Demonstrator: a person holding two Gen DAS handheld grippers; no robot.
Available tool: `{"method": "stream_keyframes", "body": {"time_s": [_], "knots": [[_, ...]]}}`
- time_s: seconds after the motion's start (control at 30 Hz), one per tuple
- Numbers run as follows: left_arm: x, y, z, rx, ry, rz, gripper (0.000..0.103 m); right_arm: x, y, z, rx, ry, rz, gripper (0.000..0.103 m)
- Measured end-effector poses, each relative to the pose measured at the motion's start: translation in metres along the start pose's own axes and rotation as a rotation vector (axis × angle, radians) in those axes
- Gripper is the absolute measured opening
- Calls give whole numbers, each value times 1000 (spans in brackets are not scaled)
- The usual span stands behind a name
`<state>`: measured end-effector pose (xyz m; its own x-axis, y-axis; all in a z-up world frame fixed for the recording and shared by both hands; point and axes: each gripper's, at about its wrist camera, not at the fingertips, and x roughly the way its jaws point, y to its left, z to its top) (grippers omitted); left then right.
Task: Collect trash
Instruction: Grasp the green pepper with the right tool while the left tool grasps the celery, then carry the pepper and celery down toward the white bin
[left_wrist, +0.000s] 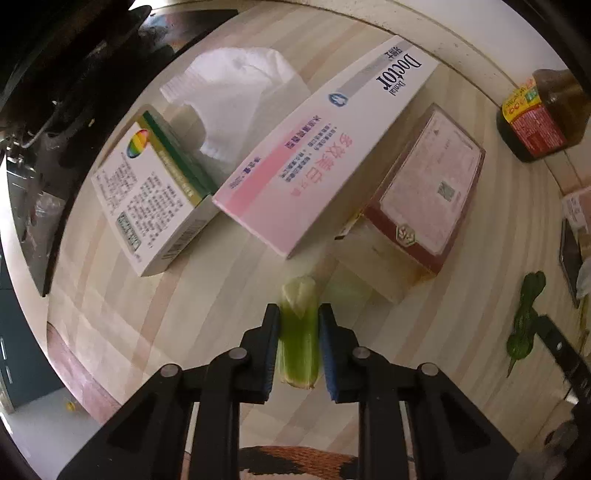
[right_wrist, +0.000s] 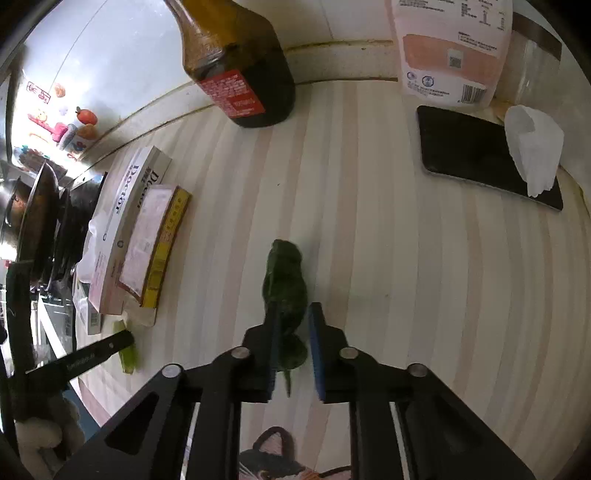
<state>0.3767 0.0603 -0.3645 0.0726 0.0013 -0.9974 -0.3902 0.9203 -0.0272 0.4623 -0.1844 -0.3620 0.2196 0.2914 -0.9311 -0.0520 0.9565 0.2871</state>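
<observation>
Left wrist view shows the left tool (left_wrist: 298, 328) narrow around a pale green celery stalk piece (left_wrist: 298, 332), both pads touching its sides, on the striped light wooden surface (left_wrist: 110, 295). Beyond it, from left to right, lie a white box with rainbow logo (left_wrist: 147, 199), a long pink and white toothpaste box (left_wrist: 317, 155) and a dark red flat box (left_wrist: 421, 192). Right wrist view shows the right tool (right_wrist: 291, 332) half open around a dark green leaf (right_wrist: 284, 280); the left pad touches the leaf, the right pad stands apart. A dark brown glass bottle (right_wrist: 240, 55) and a black phone (right_wrist: 480, 155) stand farther away.
</observation>
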Motion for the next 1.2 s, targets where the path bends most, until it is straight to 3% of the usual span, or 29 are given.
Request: {"method": "stream_keyframes", "body": {"time_s": [0.2, 0.33, 0.57, 0.93, 1.2], "knots": [[-18, 5, -28, 36, -60, 51, 17, 7, 2, 7, -44, 29, -12, 10], [-26, 8, -42, 27, -81, 75, 17, 16, 7, 16, -70, 56, -32, 21], [-40, 22, -61, -16, -114, 99, 17, 30, 28, 18, -120, 68, -28, 19], [-88, 53, -89, -68, -203, 94, 17, -4, 46, -15, -130, 49, 113, 15], [-135, 127, -123, -213, -299, 65, 17, -38, 105, -42, -243, 70, 232, 15]]}}
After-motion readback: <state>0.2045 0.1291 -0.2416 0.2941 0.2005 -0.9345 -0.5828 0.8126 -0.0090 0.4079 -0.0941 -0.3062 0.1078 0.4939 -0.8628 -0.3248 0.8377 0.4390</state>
